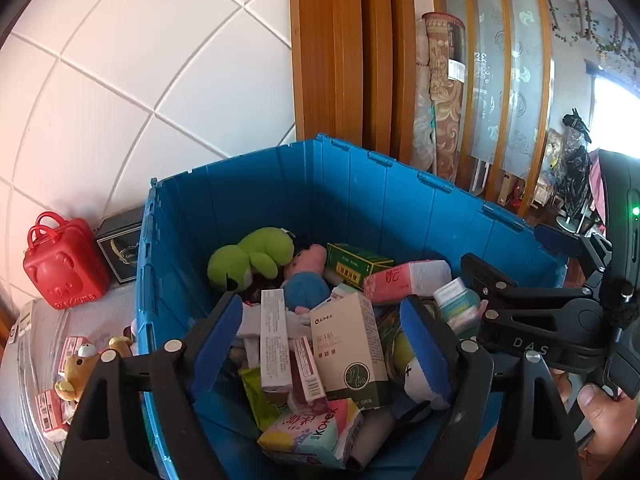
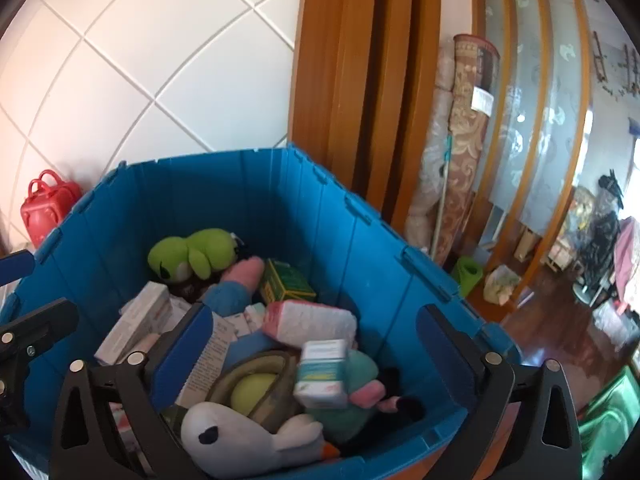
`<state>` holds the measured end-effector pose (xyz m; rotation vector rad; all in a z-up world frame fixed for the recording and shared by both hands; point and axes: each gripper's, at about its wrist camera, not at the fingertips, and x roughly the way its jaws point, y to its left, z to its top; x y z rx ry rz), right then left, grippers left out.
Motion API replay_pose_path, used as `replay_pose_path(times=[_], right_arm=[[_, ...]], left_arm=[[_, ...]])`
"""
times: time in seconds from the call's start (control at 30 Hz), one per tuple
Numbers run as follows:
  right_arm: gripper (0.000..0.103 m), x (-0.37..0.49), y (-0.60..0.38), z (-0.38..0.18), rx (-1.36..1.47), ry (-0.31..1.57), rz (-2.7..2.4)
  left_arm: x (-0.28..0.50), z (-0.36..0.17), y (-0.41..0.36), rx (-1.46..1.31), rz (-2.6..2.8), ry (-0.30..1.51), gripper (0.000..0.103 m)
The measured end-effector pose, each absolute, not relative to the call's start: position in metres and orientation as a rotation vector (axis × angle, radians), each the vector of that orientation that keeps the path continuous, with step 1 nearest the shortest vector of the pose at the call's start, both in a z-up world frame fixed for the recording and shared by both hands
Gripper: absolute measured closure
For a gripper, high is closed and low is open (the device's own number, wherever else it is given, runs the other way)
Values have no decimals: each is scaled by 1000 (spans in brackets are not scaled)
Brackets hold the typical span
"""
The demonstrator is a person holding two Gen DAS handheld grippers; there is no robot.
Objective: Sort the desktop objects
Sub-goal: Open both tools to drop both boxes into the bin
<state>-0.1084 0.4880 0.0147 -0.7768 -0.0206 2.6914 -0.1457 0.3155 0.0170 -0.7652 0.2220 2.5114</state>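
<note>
A blue plastic crate (image 1: 360,184) (image 2: 360,248) holds a jumble of boxes and plush toys. In the left wrist view I see a green plush (image 1: 252,258), a white and green box (image 1: 352,348), a narrow white box (image 1: 274,344) and a pink pack (image 1: 408,282). My left gripper (image 1: 320,344) hovers open and empty above the pile. My right gripper (image 2: 316,360) is open and empty over the crate's near right corner, above a white goose plush (image 2: 240,440) and a small teal box (image 2: 322,372). The right gripper also shows in the left wrist view (image 1: 528,280).
A red toy suitcase (image 1: 60,264) and a dark box (image 1: 122,248) stand left of the crate by the tiled wall. A bear plush (image 1: 80,372) and small red packs (image 1: 50,414) lie on the table at left. Wooden door frames and rolled rugs (image 2: 464,148) stand behind.
</note>
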Motion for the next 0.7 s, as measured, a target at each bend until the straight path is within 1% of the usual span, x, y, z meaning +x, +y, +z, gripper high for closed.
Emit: replay_pose_path(times=[0.03, 0.13, 0.33, 0.47, 0.6, 0.7], right_arm=[[0, -108, 487, 17, -770, -24, 2690], [0, -105, 486, 21, -755, -30, 2682], [0, -101, 476, 27, -735, -23, 2692], [0, -93, 461, 39, -666, -2, 2740], [0, -88, 441, 52, -563, -5, 2782], [0, -93, 428, 54, -547, 8, 2782]], left_arm=[[-145, 17, 314, -762, 2514, 219, 13], [-142, 20, 308, -734, 2536, 204, 5], [-136, 28, 285, -667, 2592, 182, 5], [-133, 30, 258, -629, 2663, 165, 4], [-136, 29, 227, -646, 2679, 131, 4], [-136, 26, 203, -655, 2674, 111, 4]])
